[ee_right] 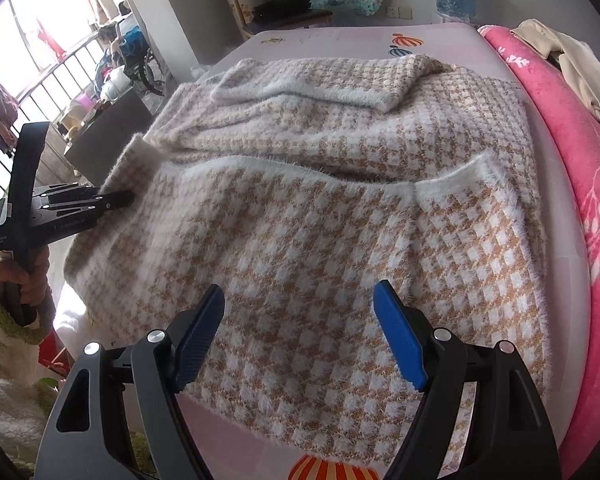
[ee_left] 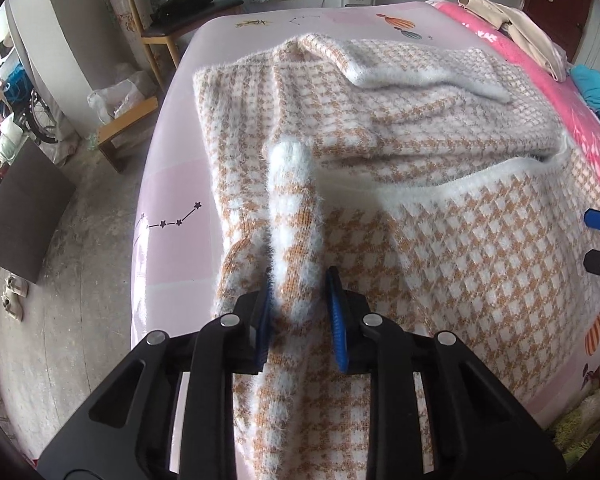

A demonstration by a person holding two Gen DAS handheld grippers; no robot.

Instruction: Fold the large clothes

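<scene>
Bed [ee_left: 172, 184] w/ sweater [ee_left: 440, 240] spread: sleeve [ee_left: 296, 216] is pinched in left gripper [ee_left: 300, 304]; right gripper [ee_right: 300, 336] is held wide, empty. Sleeve should be laid flat across body.

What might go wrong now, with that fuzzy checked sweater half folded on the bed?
The left claw pinches only a narrow ridge of the sweater, so the fluffy knit may slip out when pulled. The sleeve already folded across the far end lies loose and could slide if the fabric is dragged. The right claw hangs open above the near part, holding nothing, so nothing pins that side down.
</scene>
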